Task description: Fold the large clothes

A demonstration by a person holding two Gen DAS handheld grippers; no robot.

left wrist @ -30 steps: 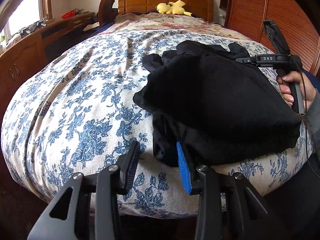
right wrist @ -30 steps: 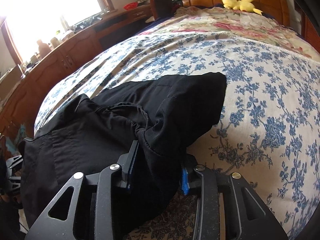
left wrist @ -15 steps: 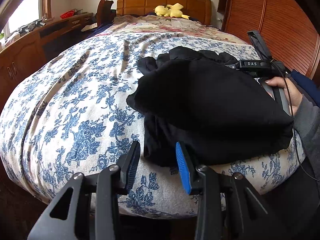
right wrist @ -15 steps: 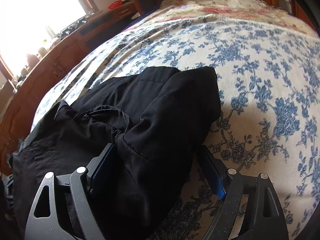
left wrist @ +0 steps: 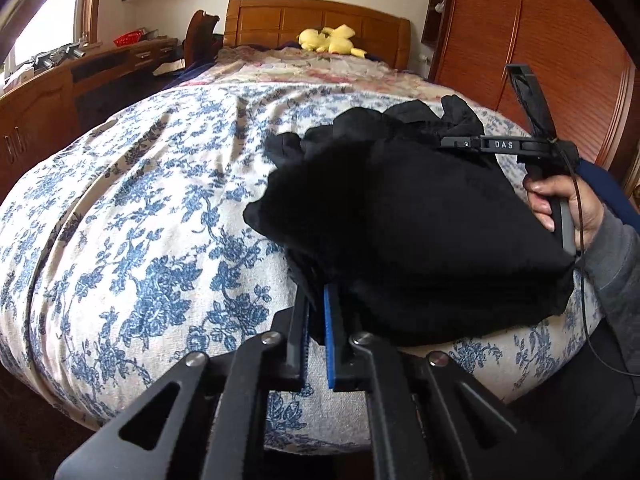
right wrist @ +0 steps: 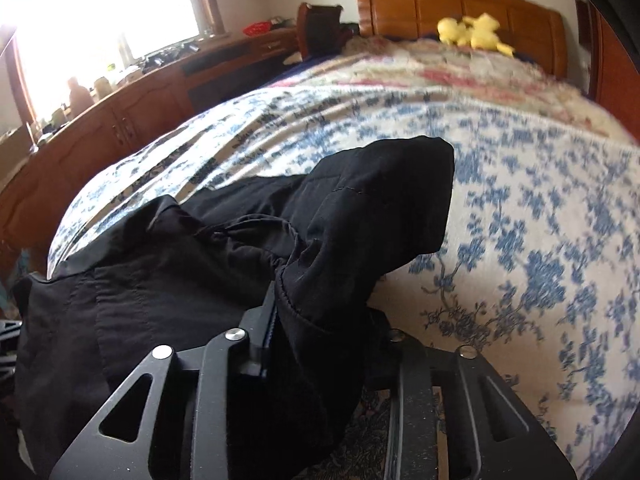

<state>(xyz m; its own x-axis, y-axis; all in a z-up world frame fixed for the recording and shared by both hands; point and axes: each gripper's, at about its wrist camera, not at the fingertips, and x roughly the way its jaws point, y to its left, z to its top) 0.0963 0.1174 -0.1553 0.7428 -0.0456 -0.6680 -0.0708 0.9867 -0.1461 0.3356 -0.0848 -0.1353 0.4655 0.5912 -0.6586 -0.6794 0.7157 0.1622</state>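
A large black garment (left wrist: 404,232) lies folded in layers near the foot of a bed with a blue floral cover (left wrist: 152,216). My left gripper (left wrist: 316,312) is shut on the garment's lower near edge, its blue pad (left wrist: 330,332) against the cloth. My right gripper (right wrist: 320,320) is shut on a bunched fold of the same garment (right wrist: 352,220) at its far right end. The right gripper's body (left wrist: 516,145) and the hand holding it show in the left wrist view.
A yellow plush toy (left wrist: 332,40) lies by the wooden headboard (left wrist: 316,20). A wooden dresser (left wrist: 44,116) runs along the left wall under a window. A wooden wardrobe (left wrist: 552,48) stands at the right.
My left gripper has moved in and closed on the garment's near edge. My right gripper opened half a second ago and has closed on the fold again, lifting it slightly.
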